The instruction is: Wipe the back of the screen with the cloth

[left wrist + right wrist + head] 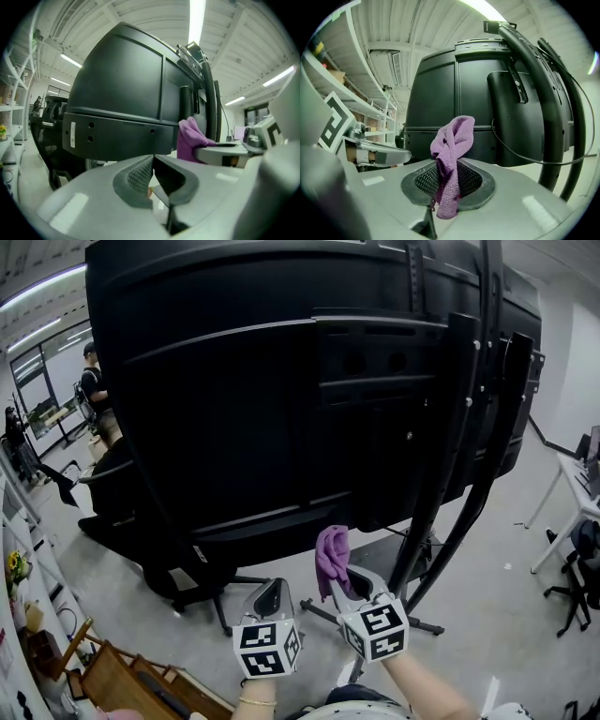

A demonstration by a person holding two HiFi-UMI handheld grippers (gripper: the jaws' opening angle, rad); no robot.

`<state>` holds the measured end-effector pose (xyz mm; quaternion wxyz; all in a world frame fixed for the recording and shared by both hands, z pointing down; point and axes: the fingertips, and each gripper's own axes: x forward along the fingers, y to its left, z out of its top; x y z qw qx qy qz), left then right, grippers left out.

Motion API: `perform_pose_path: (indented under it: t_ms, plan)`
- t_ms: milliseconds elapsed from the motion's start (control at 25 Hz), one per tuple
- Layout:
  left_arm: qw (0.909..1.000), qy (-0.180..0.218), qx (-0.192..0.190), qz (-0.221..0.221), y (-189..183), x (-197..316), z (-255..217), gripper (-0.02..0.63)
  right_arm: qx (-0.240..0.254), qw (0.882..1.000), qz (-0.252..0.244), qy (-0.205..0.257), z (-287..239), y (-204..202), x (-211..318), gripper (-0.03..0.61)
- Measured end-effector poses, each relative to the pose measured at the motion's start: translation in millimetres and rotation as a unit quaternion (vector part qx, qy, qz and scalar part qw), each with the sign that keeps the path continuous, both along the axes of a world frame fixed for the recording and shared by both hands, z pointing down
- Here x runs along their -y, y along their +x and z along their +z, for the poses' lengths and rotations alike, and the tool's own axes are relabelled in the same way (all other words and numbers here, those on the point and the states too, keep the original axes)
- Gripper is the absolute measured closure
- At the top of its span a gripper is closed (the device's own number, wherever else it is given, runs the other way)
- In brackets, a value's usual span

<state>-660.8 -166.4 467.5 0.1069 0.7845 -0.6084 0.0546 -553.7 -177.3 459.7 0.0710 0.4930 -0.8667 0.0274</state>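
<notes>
**Head view.** Grey floor (487, 615) fills the lower field from 4 to 8 o'clock. At 3 o'clock a white desk (570, 486) stands near a white wall (577, 352), with a dark office chair (581, 573) at 4 o'clock. Glazed partitions (37, 381) lie at 9 o'clock under a ceiling strip light (42, 287). White shelving (19, 549) occupies 8 o'clock and wooden furniture (122, 681) 7 o'clock.

**Left gripper view.** A ribbed white ceiling (140, 11) carries a bright light bar (197, 18) at 12 o'clock.
</notes>
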Motion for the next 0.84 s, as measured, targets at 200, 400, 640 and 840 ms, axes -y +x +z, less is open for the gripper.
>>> perform_pose_path:
  t_ms: [200, 400, 640, 840]
  plan:
    - [0.9997, -0.002, -0.006, -0.024, -19.2, -22.1, 3.2, 0.606, 0.027, 0.999, -0.021, -0.006, 3.3, -17.6, -28.6, 0.509]
    - [0.9992, -0.001, -0.012, -0.039, -32.7, -40.1, 3.4, 0.606, 0.025, 0.999, -0.032, -0.004, 7.9, -31.2, -40.7, 0.509]
    - [0.9988, 0.001, -0.018, -0.046, -42.1, -46.7, 1.3, 0.606, 0.034, 0.999, -0.038, -0.011, 9.6, -39.2, -43.9, 0.509]
    - [0.9987, -0.001, -0.018, -0.047, -45.6, -49.0, 1.4, 0.606, 0.032, 0.999, -0.041, -0.01, 8.2, -43.7, -47.9, 0.509]
